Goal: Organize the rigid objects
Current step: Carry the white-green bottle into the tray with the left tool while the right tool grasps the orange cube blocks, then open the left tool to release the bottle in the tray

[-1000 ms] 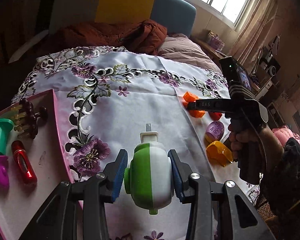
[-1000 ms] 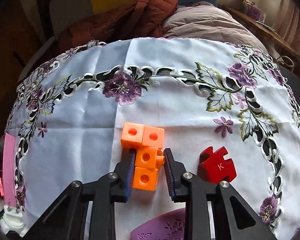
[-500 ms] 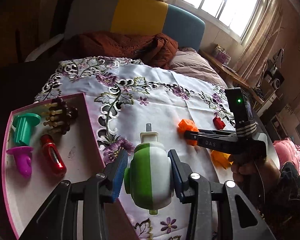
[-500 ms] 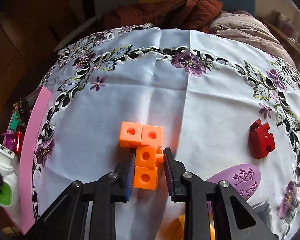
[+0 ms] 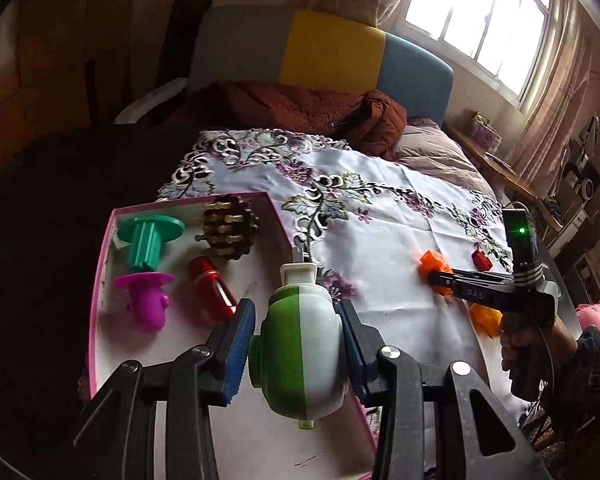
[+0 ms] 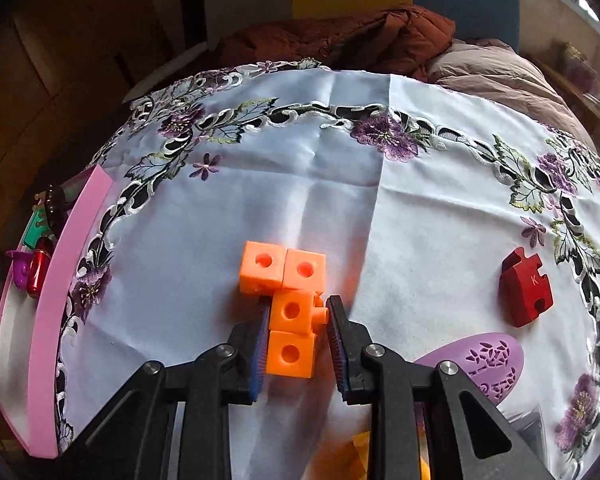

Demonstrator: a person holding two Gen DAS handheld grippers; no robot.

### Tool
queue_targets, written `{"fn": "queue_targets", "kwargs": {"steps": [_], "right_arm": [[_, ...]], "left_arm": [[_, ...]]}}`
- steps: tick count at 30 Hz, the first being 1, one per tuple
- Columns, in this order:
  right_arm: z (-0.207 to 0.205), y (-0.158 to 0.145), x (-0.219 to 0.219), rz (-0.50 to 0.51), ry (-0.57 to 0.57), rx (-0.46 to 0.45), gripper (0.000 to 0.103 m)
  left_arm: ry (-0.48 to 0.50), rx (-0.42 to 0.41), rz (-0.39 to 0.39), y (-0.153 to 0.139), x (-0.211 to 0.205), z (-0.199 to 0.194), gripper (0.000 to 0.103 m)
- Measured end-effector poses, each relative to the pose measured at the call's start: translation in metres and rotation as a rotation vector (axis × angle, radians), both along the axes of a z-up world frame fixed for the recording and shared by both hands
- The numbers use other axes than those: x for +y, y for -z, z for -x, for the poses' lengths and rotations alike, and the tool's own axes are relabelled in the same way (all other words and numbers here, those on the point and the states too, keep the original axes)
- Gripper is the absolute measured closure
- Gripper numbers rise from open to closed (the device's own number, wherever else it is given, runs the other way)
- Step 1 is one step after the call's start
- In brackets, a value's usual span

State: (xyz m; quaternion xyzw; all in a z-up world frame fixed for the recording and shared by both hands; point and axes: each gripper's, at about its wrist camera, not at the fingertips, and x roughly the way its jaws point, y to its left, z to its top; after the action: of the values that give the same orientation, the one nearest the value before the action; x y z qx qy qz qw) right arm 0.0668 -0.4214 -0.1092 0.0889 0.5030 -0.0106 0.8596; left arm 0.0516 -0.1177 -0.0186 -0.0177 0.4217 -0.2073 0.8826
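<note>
Bedroom, daylight from a window at upper right; a bed spread with a white cloth embroidered with purple flowers (image 5: pixel 384 280) serves as the work surface. Left wrist view: left gripper (image 5: pixel 296 340) clenched on a green-and-white rounded plastic plug adapter (image 5: pixel 300 344), held above the near corner of a shallow pink-rimmed white tray (image 5: pixel 100 280). In the tray: teal plastic spool (image 5: pixel 150 240), magenta plastic piece (image 5: pixel 146 300), shiny red cylinder (image 5: pixel 214 290), dark beaded brown bundle (image 5: pixel 230 226). Right of it, a hand (image 5: pixel 516 354) carries the other tool over the cloth. Right wrist view: right gripper (image 6: pixel 296 340) clamped on an orange plastic block cluster of four holed cubes (image 6: pixel 288 300), which sits on the cloth mid-frame. Red puzzle-shaped block marked K (image 6: pixel 526 286) lies well right; lilac patterned oval piece (image 6: pixel 488 364) near the right finger. Tray edge at far left.
</note>
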Motion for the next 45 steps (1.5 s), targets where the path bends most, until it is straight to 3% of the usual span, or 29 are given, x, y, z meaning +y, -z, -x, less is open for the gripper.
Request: {"fn": "queue_targets", "kwargs": {"steps": [13, 20, 28, 45], "right_arm": [[-0.001, 0.001, 0.004, 0.029, -0.011, -0.004, 0.075], [-0.002, 0.000, 0.004, 0.033, -0.014, -0.006, 0.075], [-0.002, 0.001, 0.004, 0.037, -0.017, -0.010, 0.075], [-0.003, 0.001, 0.007, 0.077, -0.028, -0.012, 0.075]], "left_arm": [[-0.165, 0.101, -0.010, 0.031, 0.086, 0.000, 0.061], [-0.197, 0.121, -0.062, 0.051, 0.089, -0.023, 0.061], [-0.216, 0.121, -0.062, 0.055, 0.090, -0.032, 0.061], [-0.273, 0.072, -0.098, 0.034, 0.088, -0.017, 0.059]]}}
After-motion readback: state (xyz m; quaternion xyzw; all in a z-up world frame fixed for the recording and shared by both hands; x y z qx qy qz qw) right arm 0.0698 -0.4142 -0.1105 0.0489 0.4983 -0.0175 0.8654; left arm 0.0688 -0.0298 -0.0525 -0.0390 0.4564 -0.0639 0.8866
